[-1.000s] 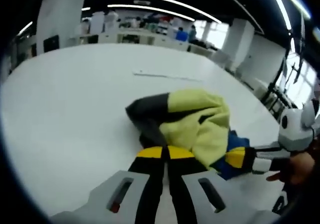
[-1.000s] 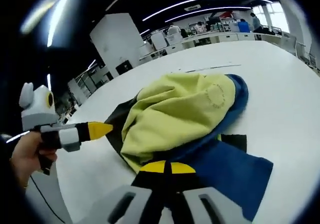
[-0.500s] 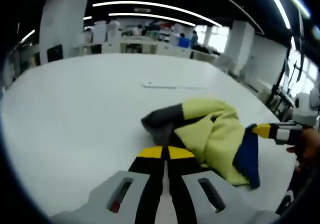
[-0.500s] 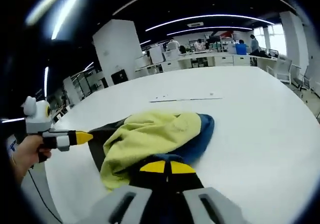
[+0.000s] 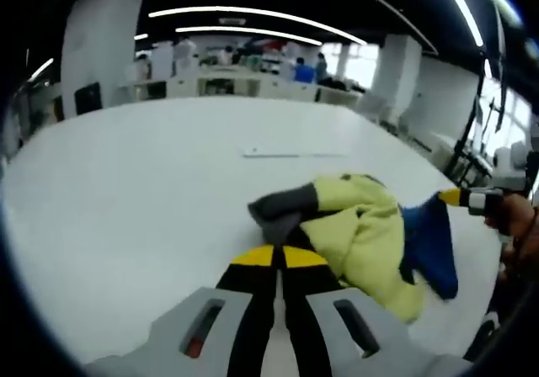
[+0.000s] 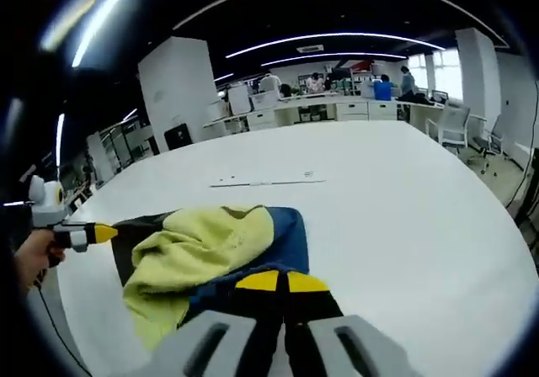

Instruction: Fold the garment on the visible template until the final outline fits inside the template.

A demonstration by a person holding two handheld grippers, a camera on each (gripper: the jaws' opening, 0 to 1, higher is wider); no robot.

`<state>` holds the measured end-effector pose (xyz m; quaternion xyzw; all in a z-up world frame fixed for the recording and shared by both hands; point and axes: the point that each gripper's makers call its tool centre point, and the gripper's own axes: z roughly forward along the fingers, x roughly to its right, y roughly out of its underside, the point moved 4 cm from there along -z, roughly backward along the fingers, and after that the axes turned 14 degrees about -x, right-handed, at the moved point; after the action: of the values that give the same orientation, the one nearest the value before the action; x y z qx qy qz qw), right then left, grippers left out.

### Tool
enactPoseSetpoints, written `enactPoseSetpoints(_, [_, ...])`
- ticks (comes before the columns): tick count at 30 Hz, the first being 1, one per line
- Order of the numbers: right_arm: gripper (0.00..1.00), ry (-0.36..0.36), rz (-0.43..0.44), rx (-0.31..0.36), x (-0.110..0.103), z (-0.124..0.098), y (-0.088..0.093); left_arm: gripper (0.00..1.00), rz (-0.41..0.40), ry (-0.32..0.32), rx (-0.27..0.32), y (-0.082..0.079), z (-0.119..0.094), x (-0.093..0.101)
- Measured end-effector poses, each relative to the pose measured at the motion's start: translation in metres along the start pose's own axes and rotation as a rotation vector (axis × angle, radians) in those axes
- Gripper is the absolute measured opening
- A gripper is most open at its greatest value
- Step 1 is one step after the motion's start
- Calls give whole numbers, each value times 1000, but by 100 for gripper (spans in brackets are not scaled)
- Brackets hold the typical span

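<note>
both grippers are working a bunched garment (image 5: 362, 225) lying on the white worktop (image 5: 126, 192), yellow-green fabric crumpled over a dark grey part and a blue part. left gripper (image 5: 280, 257) is sitting with its yellow-tipped jaws pressed together at the garment's near edge, looking clamped on the dark fabric there though the pinch itself is hidden under the tips. right gripper (image 6: 273, 281) is also closed, its tips sitting on the blue fabric and, judging by the left gripper view, pinching a blue corner and holding it lifted off the worktop. no template outline is readable under the cloth; a thin pale strip (image 5: 295, 153) is lying on the worktop well beyond the garment. to do this step well: pull the two held points apart and low so the bundle is spreading flat before any fold, keeping tension even so the yellow layer isn't dragging along, and keeping the cloth inside the worktop. surface is smooth, plain white, likely slippery. the room is a large open office with desks, people far back, and long ceiling light strips.
</note>
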<state>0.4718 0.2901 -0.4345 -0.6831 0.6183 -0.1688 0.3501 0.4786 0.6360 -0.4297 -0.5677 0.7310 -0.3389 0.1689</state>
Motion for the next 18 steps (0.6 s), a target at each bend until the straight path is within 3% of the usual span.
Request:
enactPoseSetpoints(10, [0, 44, 18, -23, 39, 1, -3, 0, -17, 17, -46, 1, 2, -14])
enactPoseSetpoints(18, [0, 97, 104, -33, 79, 7, -9, 0, -42, -7, -65, 4, 7, -28])
